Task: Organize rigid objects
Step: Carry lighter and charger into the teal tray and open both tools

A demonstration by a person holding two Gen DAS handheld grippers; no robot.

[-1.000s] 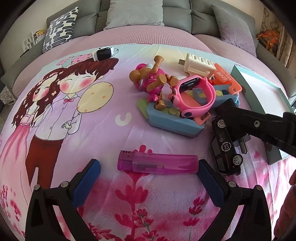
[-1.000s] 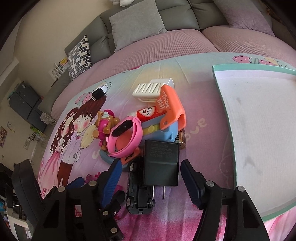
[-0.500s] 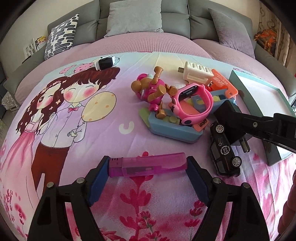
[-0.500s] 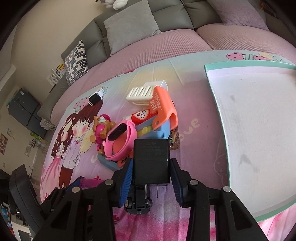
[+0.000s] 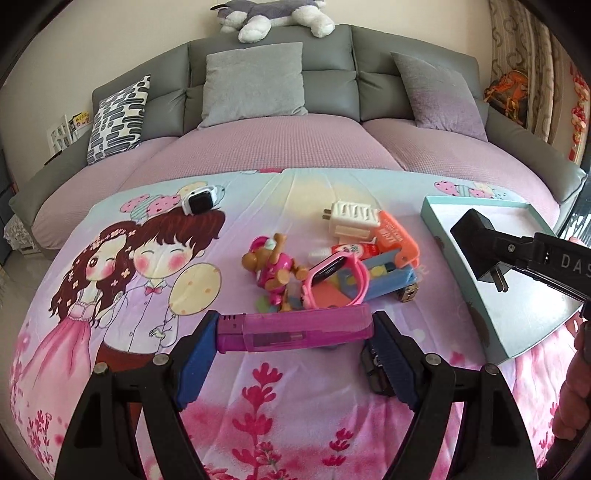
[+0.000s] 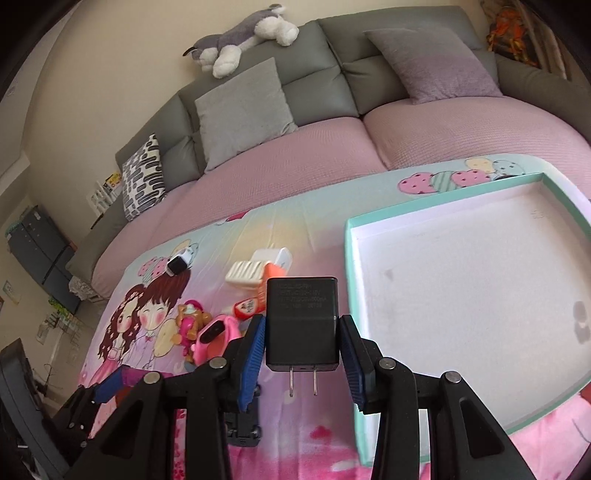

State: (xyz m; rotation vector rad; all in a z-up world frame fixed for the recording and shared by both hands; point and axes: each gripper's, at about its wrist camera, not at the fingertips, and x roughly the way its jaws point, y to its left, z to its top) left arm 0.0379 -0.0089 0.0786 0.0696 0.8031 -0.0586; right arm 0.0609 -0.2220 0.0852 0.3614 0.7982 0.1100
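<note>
My left gripper (image 5: 293, 334) is shut end to end on a translucent pink lighter (image 5: 293, 328), lifted off the cartoon bedspread. My right gripper (image 6: 302, 349) is shut on a black plug adapter (image 6: 302, 323), prongs pointing back toward the camera; in the left wrist view that adapter (image 5: 478, 245) hangs over the teal tray (image 5: 458, 254). The tray (image 6: 349, 266) with its white floor lies to the right. A pile remains mid-bed: a pink watch (image 5: 334, 278), a bear toy (image 5: 271, 266), a white charger (image 5: 352, 221), an orange clip (image 5: 397, 236), a blue case (image 5: 388, 282). A black toy car (image 6: 242, 430) lies below the right gripper.
A small smartwatch (image 5: 201, 201) lies apart at the bedspread's far left. A grey sofa with cushions (image 5: 255, 83) and a plush dog (image 5: 273, 14) backs the bed. A person's hand (image 5: 576, 391) shows at the right edge.
The left jaws closed on the lighter and lifted it. The right jaws closed on the black adapter, raised it off the bed and carried it toward the tray; the toy car stayed.
</note>
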